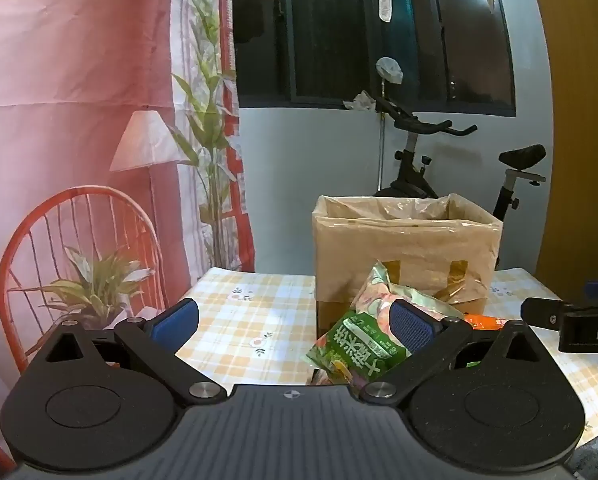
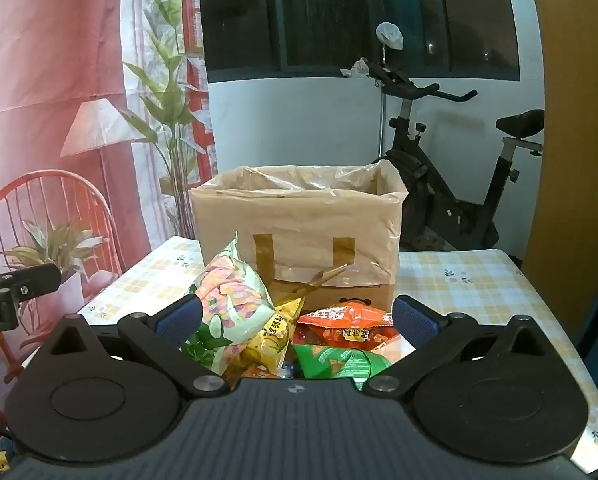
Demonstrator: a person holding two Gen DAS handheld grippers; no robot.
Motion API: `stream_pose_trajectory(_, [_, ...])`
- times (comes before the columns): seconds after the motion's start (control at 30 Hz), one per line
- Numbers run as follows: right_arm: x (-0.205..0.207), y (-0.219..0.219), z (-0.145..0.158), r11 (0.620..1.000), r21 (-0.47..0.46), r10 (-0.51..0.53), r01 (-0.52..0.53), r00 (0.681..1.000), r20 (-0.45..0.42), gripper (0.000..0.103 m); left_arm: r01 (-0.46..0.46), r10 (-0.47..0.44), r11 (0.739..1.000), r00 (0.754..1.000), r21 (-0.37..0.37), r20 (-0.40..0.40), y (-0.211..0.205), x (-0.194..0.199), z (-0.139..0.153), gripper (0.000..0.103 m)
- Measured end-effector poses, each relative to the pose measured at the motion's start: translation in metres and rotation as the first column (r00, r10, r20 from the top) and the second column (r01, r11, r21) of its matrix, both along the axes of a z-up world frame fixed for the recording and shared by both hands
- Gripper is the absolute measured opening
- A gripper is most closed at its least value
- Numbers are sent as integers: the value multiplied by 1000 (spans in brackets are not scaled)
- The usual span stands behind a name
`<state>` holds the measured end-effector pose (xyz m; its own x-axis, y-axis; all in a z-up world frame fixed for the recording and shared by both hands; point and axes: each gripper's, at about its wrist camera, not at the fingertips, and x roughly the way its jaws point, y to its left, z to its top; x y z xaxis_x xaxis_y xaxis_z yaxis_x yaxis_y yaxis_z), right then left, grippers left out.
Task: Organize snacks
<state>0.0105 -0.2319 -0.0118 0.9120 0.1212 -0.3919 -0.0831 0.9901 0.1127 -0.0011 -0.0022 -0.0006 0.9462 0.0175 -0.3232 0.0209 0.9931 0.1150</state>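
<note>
Heap of snack packets on the table, just in front of a cardboard box (image 2: 299, 220) lined with a clear plastic bag, box mouth open at the top. Tallest of the heap: a pink-and-green packet (image 2: 235, 304), standing tilted at the left of the pile, its top corner overlapping the box front. Same packet in the left wrist view (image 1: 363, 336), green label with white characters, leaning against the box (image 1: 403, 240). Beside it a yellow packet (image 2: 277, 336), an orange-red packet (image 2: 347, 322) lying flat to the right, a green packet (image 2: 339, 362) nearest the camera. An orange sliver of another packet (image 1: 487, 322) visible past the left tool's right finger.

Right gripper (image 2: 297, 318) hovering over the heap, jaws wide apart, nothing between the blue pads but the pile below; left pad close by the pink-and-green packet, contact not clear. Left gripper (image 1: 293, 322) likewise spread wide, its right pad overlapping the tall packet in view, left pad over bare cloth; no grip on anything.

Table (image 2: 479, 280) covered in yellow-checked cloth with small flower prints. Behind: exercise bike (image 2: 451, 184), dark window (image 2: 359, 12), printed backdrop (image 2: 59, 80) showing a lamp, red chair and plants.
</note>
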Motion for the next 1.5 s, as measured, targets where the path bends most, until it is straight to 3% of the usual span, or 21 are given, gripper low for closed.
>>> stream_pose_trajectory(1.5, [-1,1,-3,1000,-1,-8,8,1000,6,103,-17,17,1000,1000,-18,-3,-1,-1,-2,102])
